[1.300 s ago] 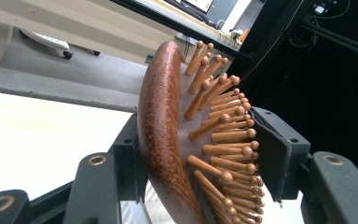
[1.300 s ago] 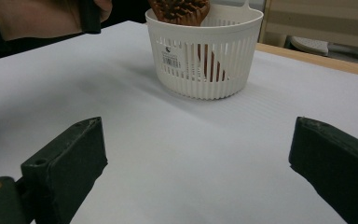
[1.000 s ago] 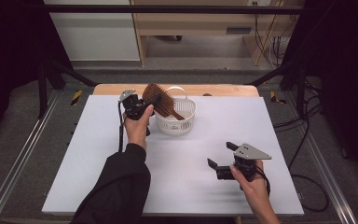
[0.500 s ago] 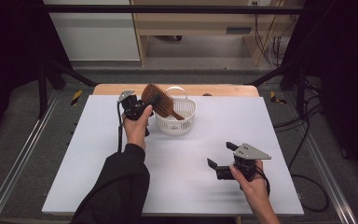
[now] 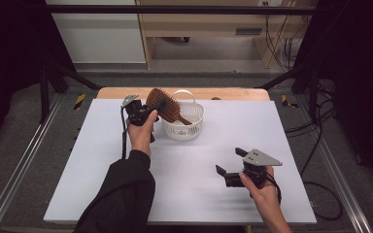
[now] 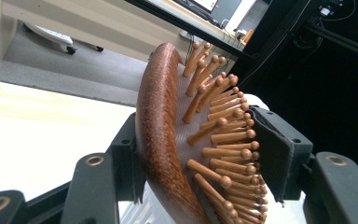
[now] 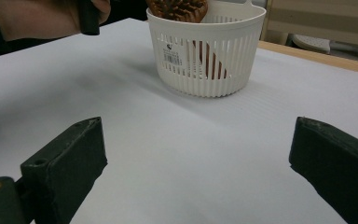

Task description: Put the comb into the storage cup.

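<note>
A brown wooden hairbrush [image 5: 164,104] leans over the white slatted basket [image 5: 184,128] at the back of the table, its handle down inside the basket. My left gripper [image 5: 154,108] is shut on the brush head. In the left gripper view one jaw lies against the hairbrush's [image 6: 161,140] smooth back and the other against the bristle tips. My right gripper [image 5: 228,161] rests low over the table's front right, jaws open and apart with nothing between them. In the right gripper view it faces the basket [image 7: 205,60], where the hairbrush [image 7: 177,8] sticks out above the rim.
The white tabletop [image 5: 92,174] has a wooden strip [image 5: 223,93] along its far edge. Metal rails [image 5: 24,160] run down both sides. A cable [image 5: 124,138] hangs from the left gripper along the forearm.
</note>
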The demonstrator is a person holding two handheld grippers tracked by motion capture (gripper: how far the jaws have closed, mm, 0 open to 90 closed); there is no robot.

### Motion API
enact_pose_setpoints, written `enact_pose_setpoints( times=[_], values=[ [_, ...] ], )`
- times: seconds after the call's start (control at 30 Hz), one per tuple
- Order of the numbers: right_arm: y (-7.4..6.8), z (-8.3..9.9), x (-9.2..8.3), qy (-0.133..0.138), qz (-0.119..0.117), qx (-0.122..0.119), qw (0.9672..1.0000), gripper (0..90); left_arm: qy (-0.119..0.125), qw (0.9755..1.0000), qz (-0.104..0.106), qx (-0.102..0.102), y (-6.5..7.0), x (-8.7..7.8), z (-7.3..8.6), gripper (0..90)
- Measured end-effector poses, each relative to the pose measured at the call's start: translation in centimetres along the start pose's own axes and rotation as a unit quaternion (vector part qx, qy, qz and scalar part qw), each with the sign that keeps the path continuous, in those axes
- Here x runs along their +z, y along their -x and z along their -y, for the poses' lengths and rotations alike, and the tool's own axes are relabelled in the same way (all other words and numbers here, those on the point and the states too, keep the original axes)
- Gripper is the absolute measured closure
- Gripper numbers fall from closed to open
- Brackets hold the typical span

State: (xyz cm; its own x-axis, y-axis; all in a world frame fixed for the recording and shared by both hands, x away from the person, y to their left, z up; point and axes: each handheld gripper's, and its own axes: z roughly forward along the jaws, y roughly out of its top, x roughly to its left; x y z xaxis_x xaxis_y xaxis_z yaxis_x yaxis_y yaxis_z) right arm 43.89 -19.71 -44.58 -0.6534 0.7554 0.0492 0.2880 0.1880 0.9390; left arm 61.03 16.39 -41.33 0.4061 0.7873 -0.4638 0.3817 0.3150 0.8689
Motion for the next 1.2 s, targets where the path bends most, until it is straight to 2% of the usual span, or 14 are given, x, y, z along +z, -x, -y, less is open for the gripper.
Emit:
enact_pose_setpoints(
  times=[1.2],
  values=[
    [-0.07,0.04,0.05,-0.004,-0.004,-0.001,1.0000,4.2,0.004,1.0000,-0.008,0.002,-0.14,-0.01,-0.01,39.4]
  ],
)
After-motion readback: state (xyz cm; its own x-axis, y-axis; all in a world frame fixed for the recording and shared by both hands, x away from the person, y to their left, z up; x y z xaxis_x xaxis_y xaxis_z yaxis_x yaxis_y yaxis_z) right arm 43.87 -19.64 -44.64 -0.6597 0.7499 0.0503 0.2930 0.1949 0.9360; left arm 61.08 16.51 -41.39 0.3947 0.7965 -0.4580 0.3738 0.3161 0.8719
